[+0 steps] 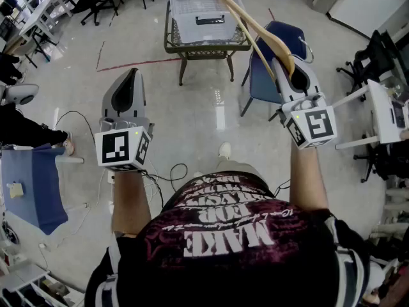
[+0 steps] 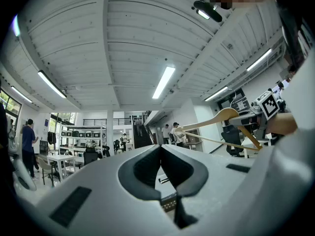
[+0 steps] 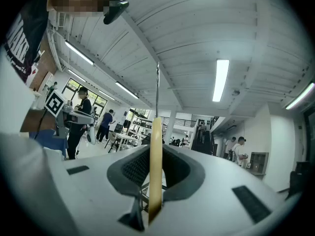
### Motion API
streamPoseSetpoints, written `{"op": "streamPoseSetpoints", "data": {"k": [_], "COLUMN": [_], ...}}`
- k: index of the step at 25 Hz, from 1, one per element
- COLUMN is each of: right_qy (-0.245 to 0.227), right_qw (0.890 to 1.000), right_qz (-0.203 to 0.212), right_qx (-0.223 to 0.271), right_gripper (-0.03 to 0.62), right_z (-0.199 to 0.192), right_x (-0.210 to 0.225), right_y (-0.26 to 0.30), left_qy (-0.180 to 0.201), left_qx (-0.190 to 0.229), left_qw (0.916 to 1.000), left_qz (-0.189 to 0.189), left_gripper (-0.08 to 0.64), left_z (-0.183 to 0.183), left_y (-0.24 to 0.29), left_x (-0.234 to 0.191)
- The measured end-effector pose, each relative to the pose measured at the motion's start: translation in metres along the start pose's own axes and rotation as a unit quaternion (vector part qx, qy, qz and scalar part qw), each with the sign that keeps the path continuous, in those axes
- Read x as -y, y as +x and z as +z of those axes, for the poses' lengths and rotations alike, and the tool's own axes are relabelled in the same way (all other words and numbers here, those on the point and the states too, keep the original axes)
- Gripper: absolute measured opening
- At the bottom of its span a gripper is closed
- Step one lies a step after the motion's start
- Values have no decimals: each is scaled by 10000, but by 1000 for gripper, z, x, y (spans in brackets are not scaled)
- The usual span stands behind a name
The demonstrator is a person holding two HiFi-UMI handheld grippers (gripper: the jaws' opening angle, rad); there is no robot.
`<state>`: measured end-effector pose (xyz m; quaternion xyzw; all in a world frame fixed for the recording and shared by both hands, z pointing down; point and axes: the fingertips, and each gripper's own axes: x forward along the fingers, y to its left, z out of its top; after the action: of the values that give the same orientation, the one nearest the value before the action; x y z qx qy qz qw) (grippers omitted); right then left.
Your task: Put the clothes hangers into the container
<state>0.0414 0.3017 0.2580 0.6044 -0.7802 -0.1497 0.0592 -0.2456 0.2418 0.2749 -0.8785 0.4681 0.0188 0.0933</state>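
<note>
Where the right gripper's (image 3: 155,149) fingers (image 3: 132,170) meet, a hanger (image 3: 155,186) sits, seemingly pinched.

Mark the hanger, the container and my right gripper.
hanger (image 1: 259,25): head view, its wooden arm.
container (image 1: 182,11): head view, its clear wall.
right gripper (image 1: 283,65): head view, between its fingertips.

Person is wearing a black-and-maroon T-shirt (image 1: 230,235) with white lettering, short sleeves. Left gripper (image 1: 133,74) and right gripper (image 1: 279,61) are showing pale grey shells, black pads (image 1: 123,96), black-and-white marker cubes (image 1: 123,149), green lights glowing.
</note>
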Motion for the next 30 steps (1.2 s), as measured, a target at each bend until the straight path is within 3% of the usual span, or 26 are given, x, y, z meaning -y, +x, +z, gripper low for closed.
{"op": "streamPoseSetpoints", "data": {"k": [12, 20, 30], "right_qy": [162, 436, 556], "right_qw": [9998, 9990, 9984], "right_qz": [66, -40, 97], "right_qx": [45, 52, -49], "right_gripper": [60, 60, 60], "right_z": [-9, -36, -62], "right_x": [7, 46, 89], "right_y": [27, 78, 140], "left_qy": [177, 342, 179], "left_qx": [-286, -460, -603], "left_qw": [9994, 9983, 9979], "left_qz": [-34, -140, -180], "left_gripper": [6, 6, 6], "left_z": [-21, -37, -57], "left_y": [31, 92, 175], "left_x": [-12, -26, -35]}}
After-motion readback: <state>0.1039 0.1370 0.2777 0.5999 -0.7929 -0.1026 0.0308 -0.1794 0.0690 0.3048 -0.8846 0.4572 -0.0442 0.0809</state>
